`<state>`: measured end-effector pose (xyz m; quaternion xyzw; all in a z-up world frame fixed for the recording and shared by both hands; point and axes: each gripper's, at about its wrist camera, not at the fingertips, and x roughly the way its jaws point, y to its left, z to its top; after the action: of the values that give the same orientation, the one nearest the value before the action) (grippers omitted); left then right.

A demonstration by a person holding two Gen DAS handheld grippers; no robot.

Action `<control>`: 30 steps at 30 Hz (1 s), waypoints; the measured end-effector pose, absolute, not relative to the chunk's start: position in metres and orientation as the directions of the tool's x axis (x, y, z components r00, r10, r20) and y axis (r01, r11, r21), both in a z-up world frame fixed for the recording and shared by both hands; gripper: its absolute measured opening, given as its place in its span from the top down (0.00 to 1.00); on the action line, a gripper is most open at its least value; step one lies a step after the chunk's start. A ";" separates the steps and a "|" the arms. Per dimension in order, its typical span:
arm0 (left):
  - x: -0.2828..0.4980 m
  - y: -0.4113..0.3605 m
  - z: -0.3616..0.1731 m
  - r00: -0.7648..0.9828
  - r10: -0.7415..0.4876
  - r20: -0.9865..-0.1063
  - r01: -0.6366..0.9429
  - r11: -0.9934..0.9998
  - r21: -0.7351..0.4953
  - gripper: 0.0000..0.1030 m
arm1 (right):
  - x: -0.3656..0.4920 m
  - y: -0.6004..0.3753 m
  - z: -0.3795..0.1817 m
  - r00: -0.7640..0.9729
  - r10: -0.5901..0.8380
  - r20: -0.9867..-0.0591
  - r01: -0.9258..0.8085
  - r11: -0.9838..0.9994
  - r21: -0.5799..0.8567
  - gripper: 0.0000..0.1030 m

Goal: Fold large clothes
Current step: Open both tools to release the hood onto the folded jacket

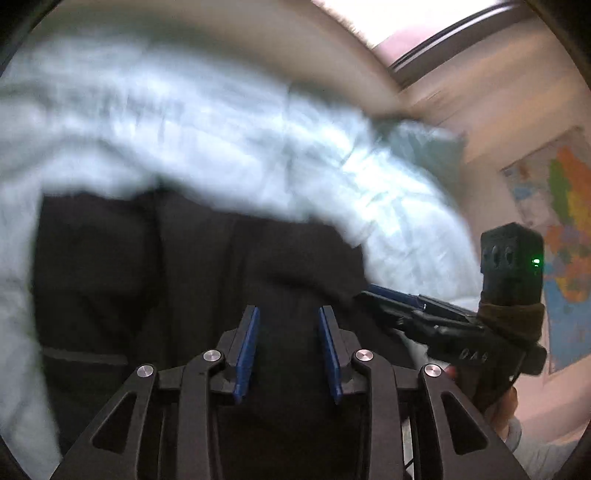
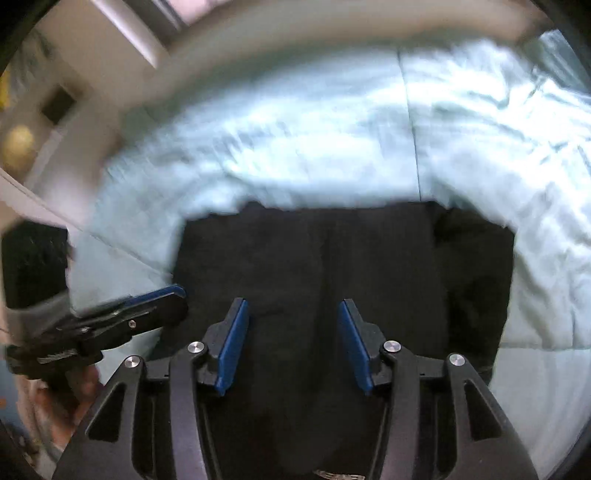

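A black garment [image 1: 192, 280] lies spread on a pale blue bedspread [image 1: 184, 122]; it also shows in the right wrist view [image 2: 332, 266]. My left gripper [image 1: 289, 314] is open above the garment, nothing between its blue pads. My right gripper [image 2: 293, 306] is open above the same garment, also empty. The right gripper shows at the right of the left wrist view [image 1: 391, 295], over the garment's right edge. The left gripper shows at the left of the right wrist view [image 2: 162, 299], by the garment's left edge. Both views are blurred.
The bedspread [image 2: 332, 129] surrounds the garment on all sides. A beige headboard [image 1: 295, 48] runs behind the bed. A coloured wall map [image 1: 557, 229] hangs at the right. A window [image 1: 424, 18] is above.
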<state>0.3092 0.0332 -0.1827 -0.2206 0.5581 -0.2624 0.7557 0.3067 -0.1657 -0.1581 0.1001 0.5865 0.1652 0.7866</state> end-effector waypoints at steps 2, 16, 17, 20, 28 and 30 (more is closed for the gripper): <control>0.291 0.033 -0.226 0.129 -0.645 -0.753 0.113 0.764 -0.635 0.68 | 0.282 -0.163 -0.208 0.134 0.377 -0.916 -0.134 0.923 0.361 0.49; 0.223 0.036 -0.232 0.176 -0.673 -0.718 0.110 0.739 -0.665 0.67 | 0.232 -0.157 -0.173 0.279 0.393 -0.876 -0.243 0.912 0.332 0.49; 0.220 0.038 -0.239 0.172 -0.667 -0.725 0.089 0.743 -0.663 0.67 | 0.231 -0.150 -0.171 0.293 0.374 -0.880 -0.268 0.915 0.300 0.49; 0.212 0.048 -0.274 0.142 -0.657 -0.741 -0.037 0.744 -0.667 0.67 | 0.225 -0.135 -0.209 0.213 0.330 -0.920 -0.284 0.921 0.265 0.49; 0.187 0.051 -0.245 0.197 -0.623 -0.757 -0.042 0.767 -0.641 0.68 | 0.196 -0.150 -0.207 0.160 0.329 -0.931 -0.200 0.934 0.296 0.48; 0.176 0.056 -0.224 0.229 -0.611 -0.758 -0.005 0.778 -0.628 0.68 | 0.179 -0.158 -0.188 0.194 0.327 -0.925 -0.202 0.936 0.288 0.47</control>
<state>0.1759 0.0555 -0.2236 -0.2625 0.5861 -0.2050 0.7386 0.1788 -0.1584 -0.1876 0.0510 0.6114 0.1716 0.7708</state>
